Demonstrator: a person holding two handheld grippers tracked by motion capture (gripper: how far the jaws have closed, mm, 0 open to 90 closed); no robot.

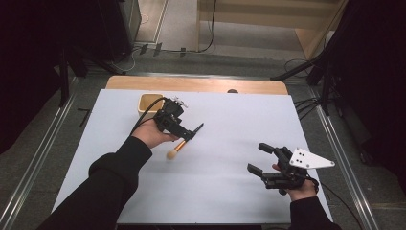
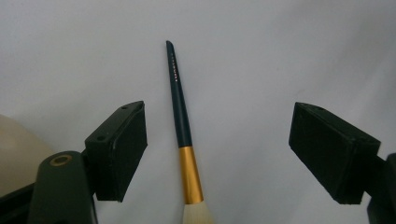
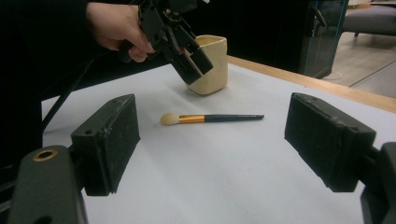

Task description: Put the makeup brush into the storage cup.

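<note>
A makeup brush (image 1: 183, 142) with a dark handle, gold ferrule and cream bristles lies on the white table cover (image 1: 230, 120), left of centre. My left gripper (image 1: 189, 133) hovers just above it, tilted down, jaws open. In the left gripper view the brush (image 2: 180, 107) lies lengthwise between the spread jaws of that gripper (image 2: 217, 126), untouched. My right gripper (image 1: 257, 157) rests open near the front right, empty. In the right gripper view the brush (image 3: 212, 118) lies flat beyond the open right gripper (image 3: 211, 107), and the left gripper (image 3: 194, 70) hangs above it.
A cream cup (image 1: 148, 103) stands at the back left of the cover, just behind the left hand; the right gripper view has the cup (image 3: 210, 63) beyond the brush. The wooden table edge (image 1: 196, 85) runs along the back. Dark floor and cables surround the table.
</note>
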